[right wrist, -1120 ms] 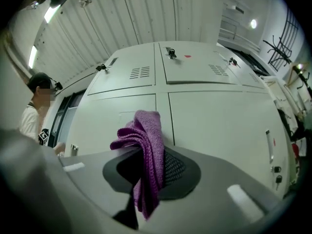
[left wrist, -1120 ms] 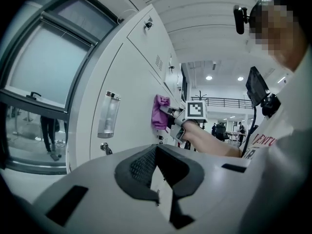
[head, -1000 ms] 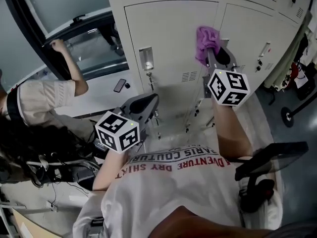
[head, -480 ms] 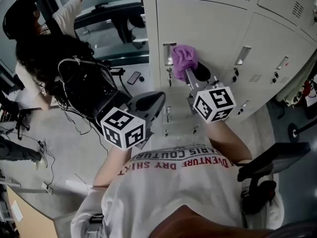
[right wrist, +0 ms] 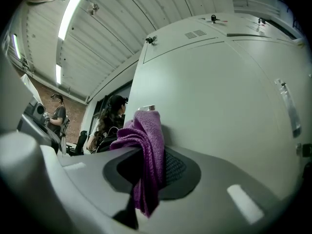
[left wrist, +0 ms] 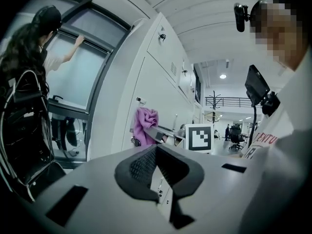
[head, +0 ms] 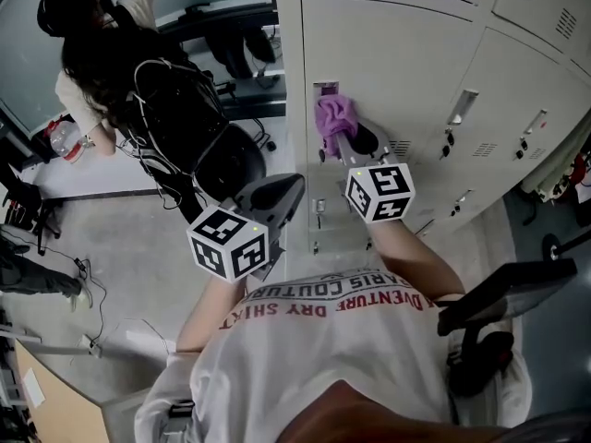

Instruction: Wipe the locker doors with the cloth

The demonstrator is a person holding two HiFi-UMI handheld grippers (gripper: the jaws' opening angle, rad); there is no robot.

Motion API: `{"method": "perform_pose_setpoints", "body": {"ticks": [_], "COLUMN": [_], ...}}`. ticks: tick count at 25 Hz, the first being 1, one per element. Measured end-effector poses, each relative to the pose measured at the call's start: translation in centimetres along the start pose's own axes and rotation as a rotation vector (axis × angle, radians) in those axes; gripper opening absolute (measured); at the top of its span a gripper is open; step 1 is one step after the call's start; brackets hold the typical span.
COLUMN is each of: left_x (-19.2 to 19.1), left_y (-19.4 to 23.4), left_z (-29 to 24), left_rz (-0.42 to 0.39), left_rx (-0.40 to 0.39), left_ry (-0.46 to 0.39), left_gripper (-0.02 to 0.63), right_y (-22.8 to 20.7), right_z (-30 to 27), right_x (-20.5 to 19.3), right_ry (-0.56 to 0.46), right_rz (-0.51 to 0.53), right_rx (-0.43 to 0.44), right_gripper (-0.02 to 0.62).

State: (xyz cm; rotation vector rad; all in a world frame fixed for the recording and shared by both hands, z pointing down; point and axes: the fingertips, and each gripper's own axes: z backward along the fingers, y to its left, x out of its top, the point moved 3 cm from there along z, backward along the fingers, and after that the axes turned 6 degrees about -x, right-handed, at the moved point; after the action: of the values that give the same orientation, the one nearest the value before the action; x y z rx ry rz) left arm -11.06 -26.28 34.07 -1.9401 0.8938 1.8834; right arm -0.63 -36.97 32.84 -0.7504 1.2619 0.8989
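My right gripper (head: 340,129) is shut on a purple cloth (head: 333,113) and presses it against a pale grey locker door (head: 406,63), close to the door's left edge and its latch plate (head: 324,89). In the right gripper view the cloth (right wrist: 146,145) hangs bunched between the jaws of the right gripper (right wrist: 155,165), touching the door (right wrist: 219,96). My left gripper (head: 280,195) is held low, away from the lockers, shut and empty. The left gripper view shows its own jaws (left wrist: 156,154) together, with the cloth (left wrist: 145,123) beyond.
A person (head: 111,53) with long dark hair and a black backpack stands at the window to the left, beside an office chair (head: 226,160). More locker doors with latches (head: 462,109) run to the right. Cables (head: 88,289) lie on the floor; a black stand (head: 503,293) is at the lower right.
The right gripper has carried the cloth leftward across the door, from near its right edge to beside the left latch. The left gripper has hardly moved.
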Motion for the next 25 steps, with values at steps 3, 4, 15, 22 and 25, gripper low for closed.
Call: {"method": "perform_pose_setpoints", "body": {"ticks": [3, 4, 15, 22, 25], "left_x": [0.0, 0.0, 0.0, -0.7, -0.8], "left_y": [0.1, 0.1, -0.3, -1.4, -2.2], "left_z": [-0.1, -0.1, -2.4, -3.8, -4.4], "left_rz": [-0.01, -0.012, -0.013, -0.003, -0.008], "left_rx": [0.002, 0.001, -0.065, -0.108, -0.131], "left_ry": [0.005, 0.005, 0.016, 0.03, 0.035], "left_gripper": [0.0, 0.0, 0.0, 0.0, 0.0], "right_y": [-0.2, -0.2, -6.3, -14.3, -17.5], "right_z": [-0.1, -0.2, 2.2, 6.2, 7.8], "right_x": [0.2, 0.2, 1.3, 1.3, 1.3], "right_ry": [-0.004, -0.003, -0.007, -0.008, -0.001], "right_rz": [0.005, 0.005, 0.015, -0.014, -0.026], "right_rx": [0.0, 0.002, -0.103, -0.311, -0.392], "right_gripper": [0.054, 0.054, 0.054, 0.054, 0.054]}}
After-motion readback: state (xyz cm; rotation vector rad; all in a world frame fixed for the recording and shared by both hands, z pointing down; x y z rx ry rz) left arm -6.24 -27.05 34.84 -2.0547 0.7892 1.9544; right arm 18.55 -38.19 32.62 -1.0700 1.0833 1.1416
